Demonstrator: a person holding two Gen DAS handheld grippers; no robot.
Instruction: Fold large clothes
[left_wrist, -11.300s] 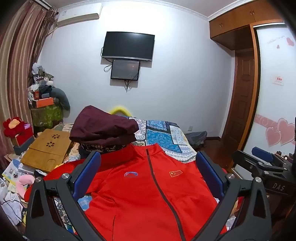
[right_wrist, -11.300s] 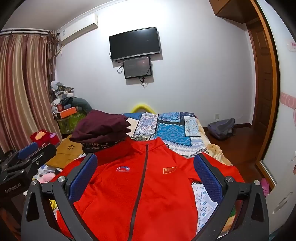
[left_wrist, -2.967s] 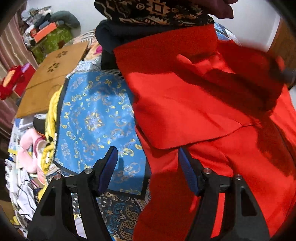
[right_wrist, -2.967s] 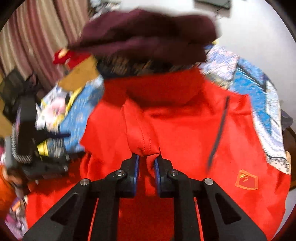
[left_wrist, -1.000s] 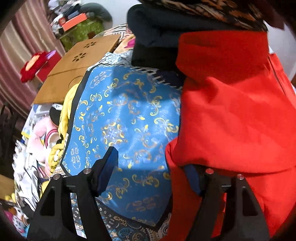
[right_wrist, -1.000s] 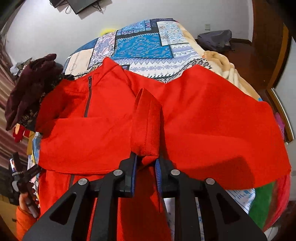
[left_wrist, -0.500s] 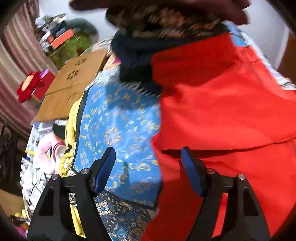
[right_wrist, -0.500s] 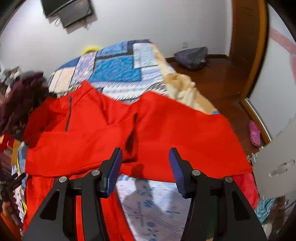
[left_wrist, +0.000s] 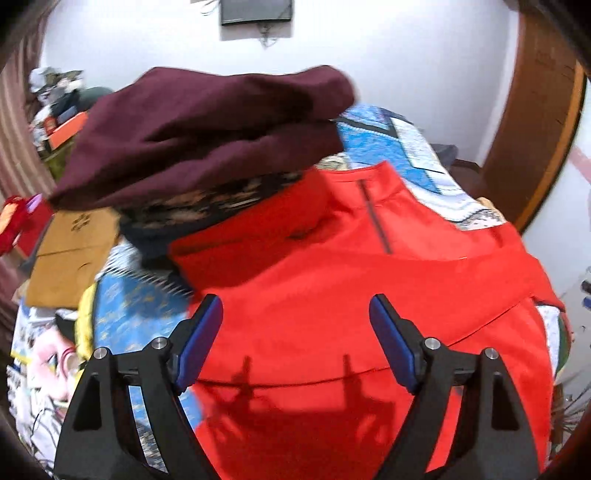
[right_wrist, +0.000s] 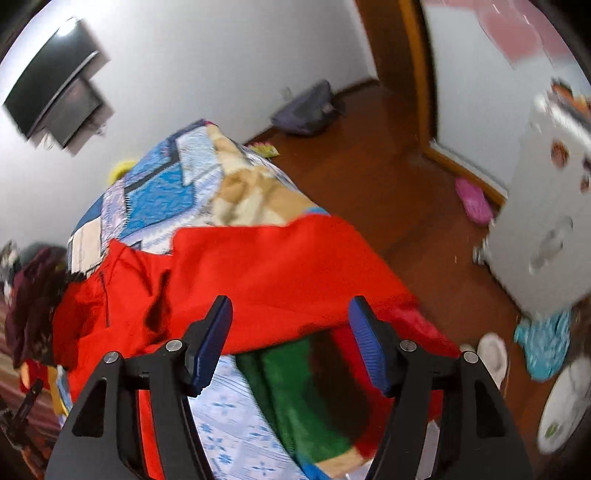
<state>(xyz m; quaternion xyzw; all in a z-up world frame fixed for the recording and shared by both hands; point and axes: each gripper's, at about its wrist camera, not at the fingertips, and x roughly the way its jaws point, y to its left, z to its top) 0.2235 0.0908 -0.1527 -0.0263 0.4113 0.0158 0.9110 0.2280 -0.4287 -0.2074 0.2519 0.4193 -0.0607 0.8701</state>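
A red zip jacket (left_wrist: 332, 280) lies on the bed with both sleeves folded across its front; its collar and grey zip point to the far side. In the right wrist view the same red jacket (right_wrist: 266, 273) covers the bed's right part. My left gripper (left_wrist: 295, 321) hovers above the jacket's middle, its jaws opening with nothing between them. My right gripper (right_wrist: 290, 317) hangs over the jacket's right edge, its jaws opening too, and nothing is held between its blue pads.
A pile of folded clothes topped by a maroon garment (left_wrist: 207, 129) sits just beyond the collar. A patchwork quilt (right_wrist: 166, 192) covers the bed. A green cloth (right_wrist: 291, 384) lies under the jacket's right edge. Wooden floor (right_wrist: 388, 177) and a white cabinet (right_wrist: 543, 221) lie to the right.
My right gripper let go of the folded sleeve, opened and swung right toward the bed's edge. My left gripper rose, tilted up, moved from the jacket's left edge over its middle and opened wider.
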